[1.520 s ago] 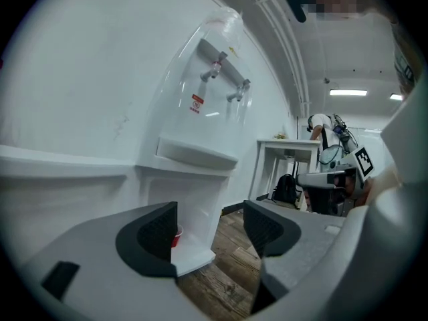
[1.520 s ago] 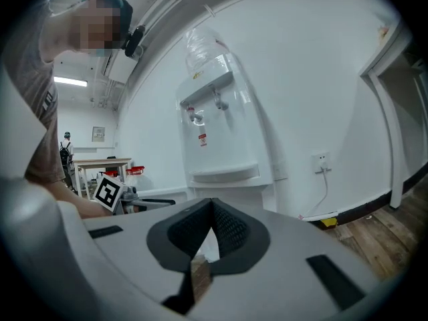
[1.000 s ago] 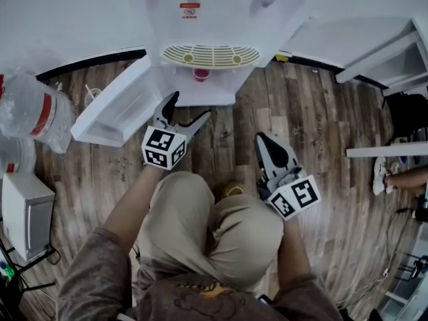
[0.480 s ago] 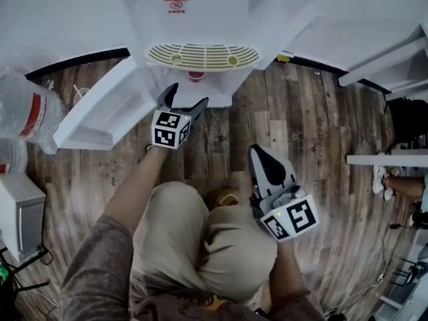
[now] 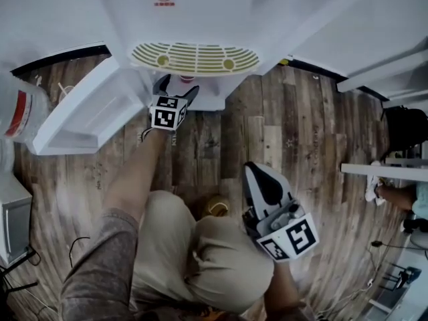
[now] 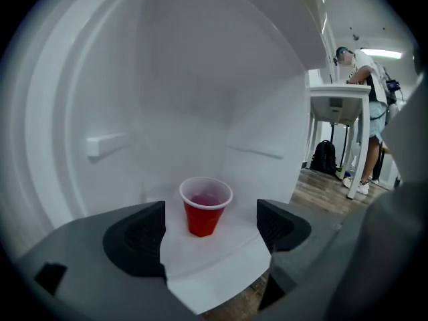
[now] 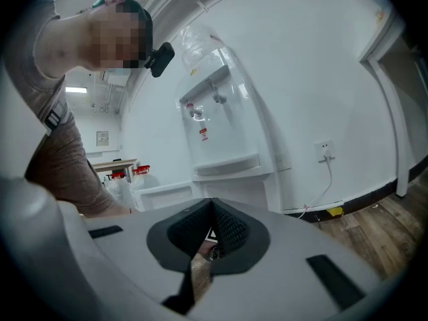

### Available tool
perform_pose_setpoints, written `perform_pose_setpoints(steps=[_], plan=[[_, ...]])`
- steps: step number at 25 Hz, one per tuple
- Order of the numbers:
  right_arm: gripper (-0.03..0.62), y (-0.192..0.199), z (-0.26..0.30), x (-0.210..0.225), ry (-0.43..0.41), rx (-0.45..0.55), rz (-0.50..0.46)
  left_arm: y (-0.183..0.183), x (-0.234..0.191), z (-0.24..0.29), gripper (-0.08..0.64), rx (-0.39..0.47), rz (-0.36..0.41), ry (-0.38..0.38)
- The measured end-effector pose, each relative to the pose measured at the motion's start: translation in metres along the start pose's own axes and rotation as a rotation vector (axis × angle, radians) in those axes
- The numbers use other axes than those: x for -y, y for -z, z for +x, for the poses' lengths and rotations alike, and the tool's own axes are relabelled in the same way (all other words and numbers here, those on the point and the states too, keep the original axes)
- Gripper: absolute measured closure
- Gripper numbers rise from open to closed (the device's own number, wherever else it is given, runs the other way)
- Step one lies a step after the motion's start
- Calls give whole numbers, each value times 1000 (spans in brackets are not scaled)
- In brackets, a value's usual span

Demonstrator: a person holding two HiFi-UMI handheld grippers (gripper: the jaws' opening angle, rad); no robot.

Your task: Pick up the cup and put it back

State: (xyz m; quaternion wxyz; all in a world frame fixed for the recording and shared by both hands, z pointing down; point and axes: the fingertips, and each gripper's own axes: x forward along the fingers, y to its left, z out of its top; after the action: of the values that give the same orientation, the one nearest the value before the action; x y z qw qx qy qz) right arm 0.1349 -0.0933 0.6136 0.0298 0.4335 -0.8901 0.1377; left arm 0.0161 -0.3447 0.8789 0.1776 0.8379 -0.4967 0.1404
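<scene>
A red plastic cup (image 6: 205, 207) stands upright on the white floor of the water dispenser's low cabinet (image 6: 200, 112). My left gripper (image 6: 208, 231) is open, its dark pads (image 6: 137, 236) on either side of the cabinet's floor edge, with the cup just beyond the tips and apart from them. In the head view the left gripper (image 5: 176, 89) reaches under the dispenser's drip grid (image 5: 194, 57), and only a sliver of the cup (image 5: 188, 79) shows. My right gripper (image 5: 254, 172) hangs shut and empty over the person's knee; its jaws (image 7: 212, 227) meet.
The cabinet's white door (image 5: 87, 116) stands swung open to the left. A large water bottle (image 5: 17, 109) and a grey box (image 5: 13, 212) lie at far left. White table legs (image 5: 381, 169) are at right. A person (image 6: 368, 112) stands at a table with a backpack (image 6: 326, 158) beneath.
My left gripper has moved forward into the dispenser's cabinet, up to the cup. The right gripper has dropped back toward the knee, still shut.
</scene>
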Motion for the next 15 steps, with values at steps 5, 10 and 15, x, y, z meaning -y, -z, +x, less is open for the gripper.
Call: perform_pose_setpoints(steps=[5,10,15], plan=[[591,5,-1,11,10,-13,26,2,-11,22,140,-8,9,-20],[590,10,1,16,9,-31,34,3,-9,46,143,-55,56,9],[590,13,0,18,12,-34,47,6,-12,49,200,-74,52,0]])
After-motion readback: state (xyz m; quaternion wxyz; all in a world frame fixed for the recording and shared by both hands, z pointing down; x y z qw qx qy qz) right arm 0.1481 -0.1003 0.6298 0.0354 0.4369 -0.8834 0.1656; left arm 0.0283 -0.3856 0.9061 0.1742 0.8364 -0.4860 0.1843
